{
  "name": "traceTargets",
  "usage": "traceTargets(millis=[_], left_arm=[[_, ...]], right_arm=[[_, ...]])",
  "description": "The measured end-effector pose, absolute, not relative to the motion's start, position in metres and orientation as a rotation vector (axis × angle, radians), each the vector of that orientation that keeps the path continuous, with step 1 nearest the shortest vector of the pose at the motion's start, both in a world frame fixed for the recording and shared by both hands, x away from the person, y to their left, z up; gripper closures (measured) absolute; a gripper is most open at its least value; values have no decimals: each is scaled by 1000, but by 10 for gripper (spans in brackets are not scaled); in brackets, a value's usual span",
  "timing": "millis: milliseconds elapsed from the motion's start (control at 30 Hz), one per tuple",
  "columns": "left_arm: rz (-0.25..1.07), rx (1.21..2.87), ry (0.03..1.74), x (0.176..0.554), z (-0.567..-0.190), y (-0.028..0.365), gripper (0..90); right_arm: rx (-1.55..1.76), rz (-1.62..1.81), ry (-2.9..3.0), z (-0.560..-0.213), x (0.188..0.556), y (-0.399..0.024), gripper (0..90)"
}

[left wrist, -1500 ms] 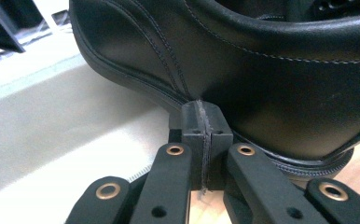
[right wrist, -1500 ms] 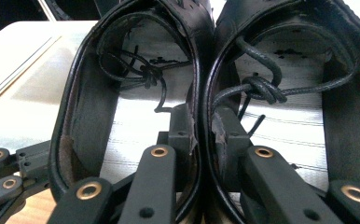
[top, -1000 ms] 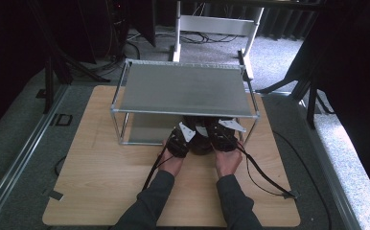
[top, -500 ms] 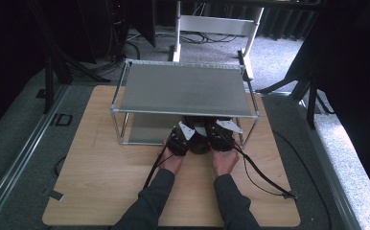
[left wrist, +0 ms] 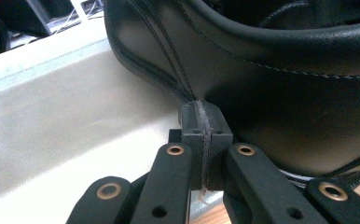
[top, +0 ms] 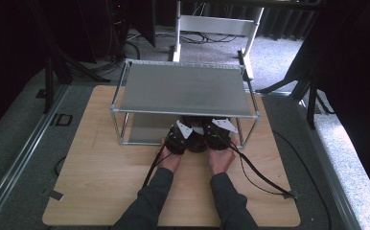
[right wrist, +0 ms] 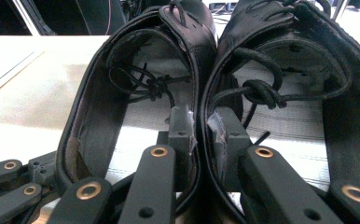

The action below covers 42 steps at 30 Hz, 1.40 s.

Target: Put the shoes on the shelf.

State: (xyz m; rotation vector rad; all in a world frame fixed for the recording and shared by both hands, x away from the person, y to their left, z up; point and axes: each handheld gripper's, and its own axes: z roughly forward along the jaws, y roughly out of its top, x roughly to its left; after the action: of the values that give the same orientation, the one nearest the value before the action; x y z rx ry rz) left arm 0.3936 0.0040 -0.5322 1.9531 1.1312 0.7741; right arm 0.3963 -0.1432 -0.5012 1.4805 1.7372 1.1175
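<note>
Left gripper point(left wrist: 201, 140) jaws pressed together, pinching heel seam of black shoe point(left wrist: 280, 84). Right gripper point(right wrist: 201, 135) clamped on touching inner collars of both shoes point(right wrist: 262, 70), one jaw inside each opening; laces lie loose inside. Shoes sit side by side on lower shelf of metal rack point(top: 183, 88), at near right, under bare top shelf. Rack stands on wooden table point(top: 101, 163). Hands point(top: 221, 160) just outside rack's near edge.

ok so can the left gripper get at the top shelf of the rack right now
Probably not as things stand: the left gripper sits under the top shelf, clamped on a black shoe's back seam. It would need to let go and back out first; the shelf's top itself is bare.
</note>
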Motion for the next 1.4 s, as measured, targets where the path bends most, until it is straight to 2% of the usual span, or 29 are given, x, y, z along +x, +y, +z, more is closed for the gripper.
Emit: traceTargets(millis=[400, 533, 633, 733, 900, 1133, 1400], left_arm=[[767, 1956, 1156, 399, -534, 0, 900], [757, 1983, 1202, 405, -541, 0, 900], [740, 1985, 1208, 408, -542, 2, 891], [716, 1995, 1216, 410, -540, 6, 848], [634, 1973, 1230, 410, -540, 16, 749], [570, 1941, 1216, 396, -538, 26, 595], [523, 1932, 1114, 373, -533, 27, 491]], right_arm=[[1478, 1114, 1727, -501, 401, -145, 771], [1421, 1131, 1722, -503, 403, -145, 700], [1402, 1150, 1715, -502, 405, -147, 564], [1372, 1175, 1712, -503, 403, -146, 445], [1349, 1171, 1694, -500, 396, -146, 393], [1264, 1245, 1715, -489, 378, -159, 362], [1268, 1233, 1715, -494, 355, -194, 337]])
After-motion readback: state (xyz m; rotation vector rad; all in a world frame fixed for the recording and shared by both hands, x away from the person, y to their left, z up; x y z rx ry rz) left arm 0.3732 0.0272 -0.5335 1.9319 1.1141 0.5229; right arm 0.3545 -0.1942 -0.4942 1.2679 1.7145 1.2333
